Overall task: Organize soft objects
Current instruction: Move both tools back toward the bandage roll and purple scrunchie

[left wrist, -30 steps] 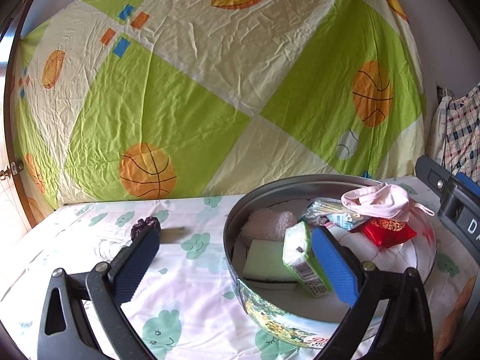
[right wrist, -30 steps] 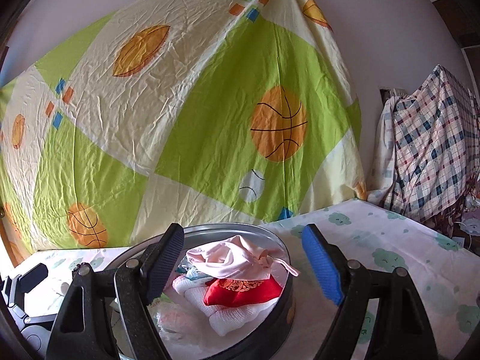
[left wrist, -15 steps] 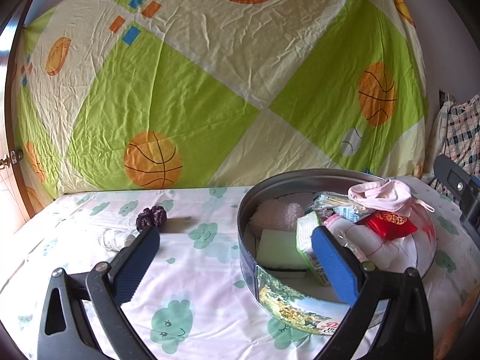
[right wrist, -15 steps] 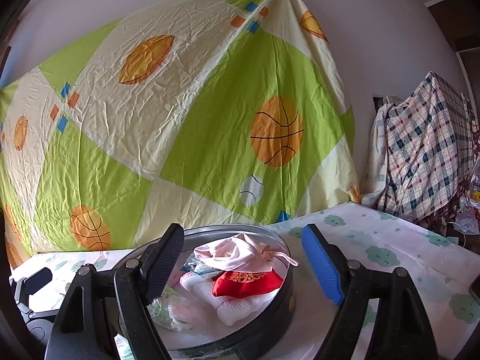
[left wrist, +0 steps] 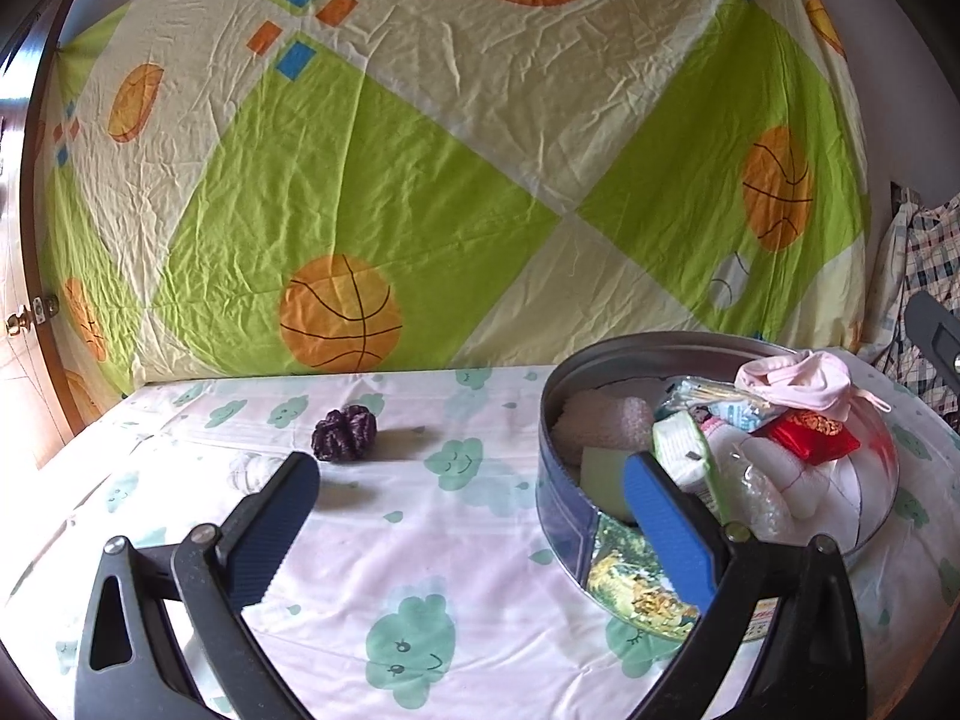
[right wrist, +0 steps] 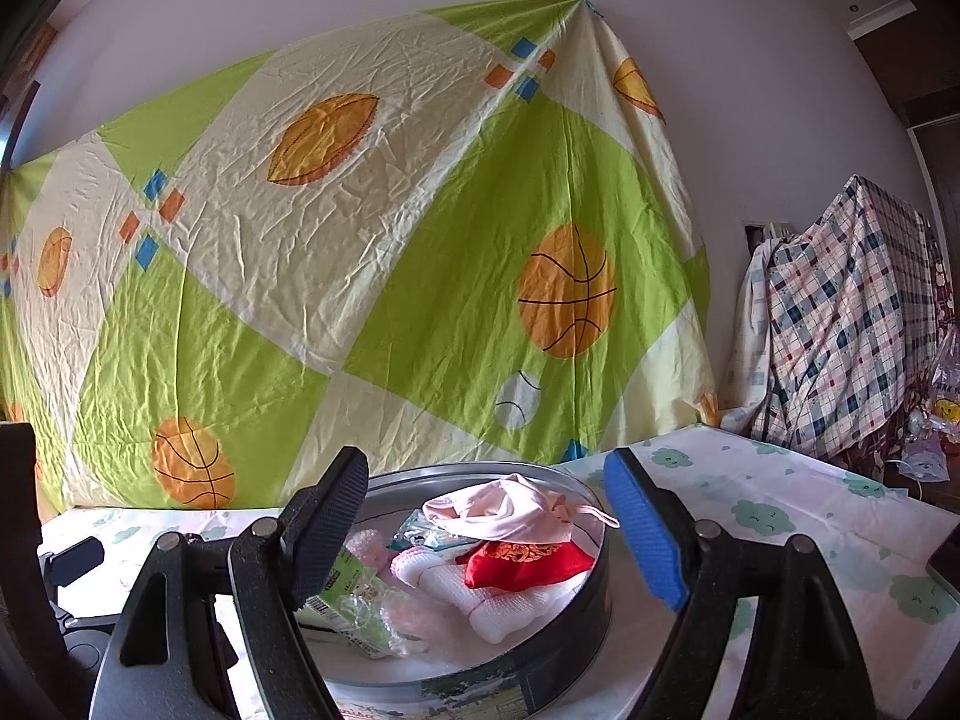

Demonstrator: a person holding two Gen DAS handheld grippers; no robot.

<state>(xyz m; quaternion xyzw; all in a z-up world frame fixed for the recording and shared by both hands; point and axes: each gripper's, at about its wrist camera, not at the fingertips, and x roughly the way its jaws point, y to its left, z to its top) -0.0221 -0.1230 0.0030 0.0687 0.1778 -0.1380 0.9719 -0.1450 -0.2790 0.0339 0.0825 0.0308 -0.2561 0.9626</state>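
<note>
We hold the left tool [left wrist: 471, 510] with its jaws spread wide and nothing between them, above the counter [left wrist: 360, 540]. Just ahead of its left finger lies a dark purple knitted ball [left wrist: 344, 433]. Its right finger overlaps the round tin [left wrist: 561, 504], which holds a pink cloth [left wrist: 798, 381] and a red pouch [left wrist: 816, 433]. Our right tool [right wrist: 486, 516] also gapes empty, the tin directly ahead.

White bundle [left wrist: 252, 471] partly hidden behind left tool [left wrist: 474, 498].
</note>
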